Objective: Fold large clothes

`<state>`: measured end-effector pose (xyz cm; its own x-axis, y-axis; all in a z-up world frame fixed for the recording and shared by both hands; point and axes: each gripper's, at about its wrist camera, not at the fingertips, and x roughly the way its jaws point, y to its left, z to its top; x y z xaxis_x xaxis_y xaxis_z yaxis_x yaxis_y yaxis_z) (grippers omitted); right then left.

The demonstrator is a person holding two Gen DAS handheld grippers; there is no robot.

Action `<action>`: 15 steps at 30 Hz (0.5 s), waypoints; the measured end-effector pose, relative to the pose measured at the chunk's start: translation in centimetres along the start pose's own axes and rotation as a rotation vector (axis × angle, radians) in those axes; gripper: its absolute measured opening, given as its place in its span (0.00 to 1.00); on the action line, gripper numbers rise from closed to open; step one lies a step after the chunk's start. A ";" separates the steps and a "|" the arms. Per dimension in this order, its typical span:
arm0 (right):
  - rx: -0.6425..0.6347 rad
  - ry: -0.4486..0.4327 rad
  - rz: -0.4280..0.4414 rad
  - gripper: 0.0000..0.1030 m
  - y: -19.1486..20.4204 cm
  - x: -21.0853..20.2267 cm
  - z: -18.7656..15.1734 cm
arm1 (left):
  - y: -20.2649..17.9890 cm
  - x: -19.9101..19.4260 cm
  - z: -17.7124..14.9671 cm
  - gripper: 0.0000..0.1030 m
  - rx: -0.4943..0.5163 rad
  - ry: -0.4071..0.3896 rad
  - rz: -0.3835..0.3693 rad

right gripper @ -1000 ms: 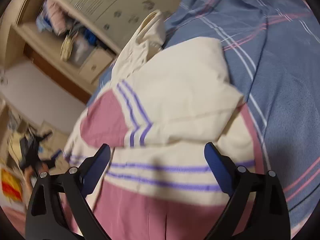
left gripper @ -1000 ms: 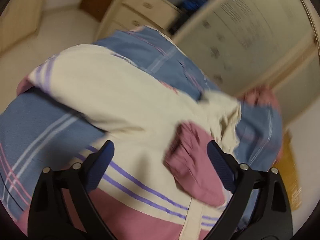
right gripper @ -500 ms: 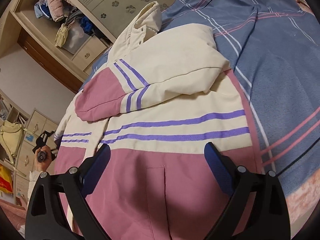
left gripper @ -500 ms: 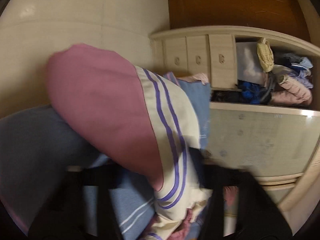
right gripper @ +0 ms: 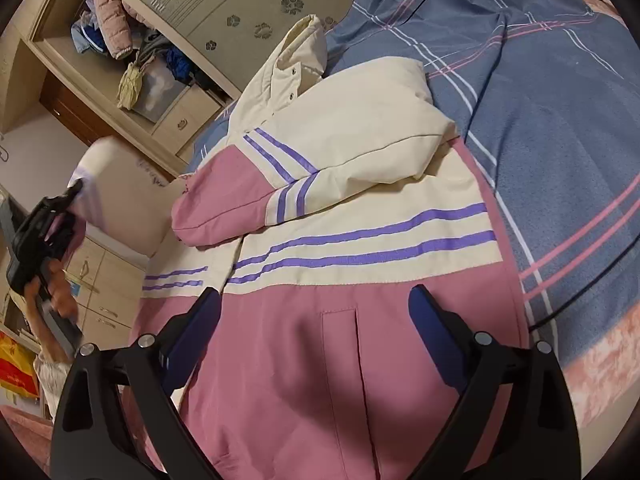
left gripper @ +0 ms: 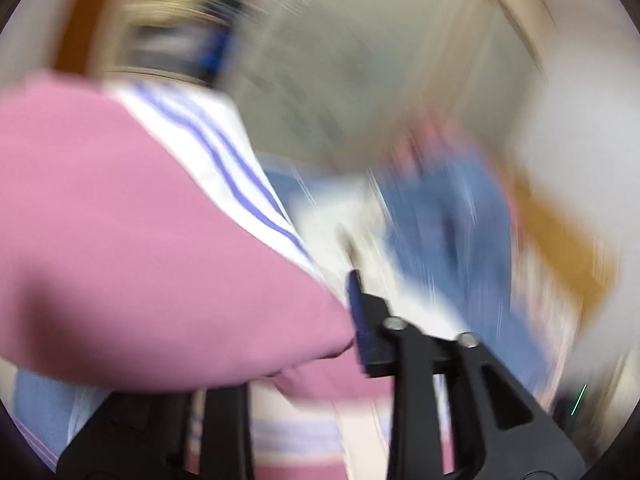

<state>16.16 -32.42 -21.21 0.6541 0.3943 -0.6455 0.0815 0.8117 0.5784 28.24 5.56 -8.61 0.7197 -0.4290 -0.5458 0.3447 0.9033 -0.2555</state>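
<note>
A pink and cream jacket [right gripper: 360,248] with purple stripes lies front up on the bed, one sleeve [right gripper: 304,176] folded across its chest. My right gripper [right gripper: 316,328] is open and empty above the pink lower front. My left gripper [left gripper: 336,320] is shut on the jacket's other sleeve [left gripper: 140,248], pink with a cream striped part, and holds it lifted; the left wrist view is blurred. The left gripper also shows in the right wrist view [right gripper: 44,228], raised at the jacket's left side with the lifted sleeve [right gripper: 116,188].
The bed has a blue sheet [right gripper: 540,120] with white and pink stripes. A wardrobe [right gripper: 132,60] with an open shelf of clothes and drawers stands beyond the bed's far side. The bed's edge runs along the lower right.
The left gripper has closed on the loose sleeve and is swinging it up fast. The right gripper has drawn back toward the jacket's hem, still open.
</note>
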 end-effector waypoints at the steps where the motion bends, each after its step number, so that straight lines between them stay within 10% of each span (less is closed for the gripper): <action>1: 0.010 -0.003 0.004 0.92 -0.1 -0.3 -0.1 | -3.5 2.1 -1.6 0.44 0.103 0.099 0.010; 6: 0.065 -0.042 -0.030 0.92 -1.9 -2.4 0.2 | -12.4 7.6 -10.1 0.53 0.401 0.312 0.113; 15: 0.115 -0.142 -0.025 0.99 -4.2 -3.1 3.0 | -2.4 4.4 -8.8 0.86 -0.025 0.256 0.065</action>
<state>16.06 -38.36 -20.19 0.7495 0.3038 -0.5881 0.1790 0.7623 0.6219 25.22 1.52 -17.43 0.5627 -0.3581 -0.7450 0.2854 0.9300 -0.2315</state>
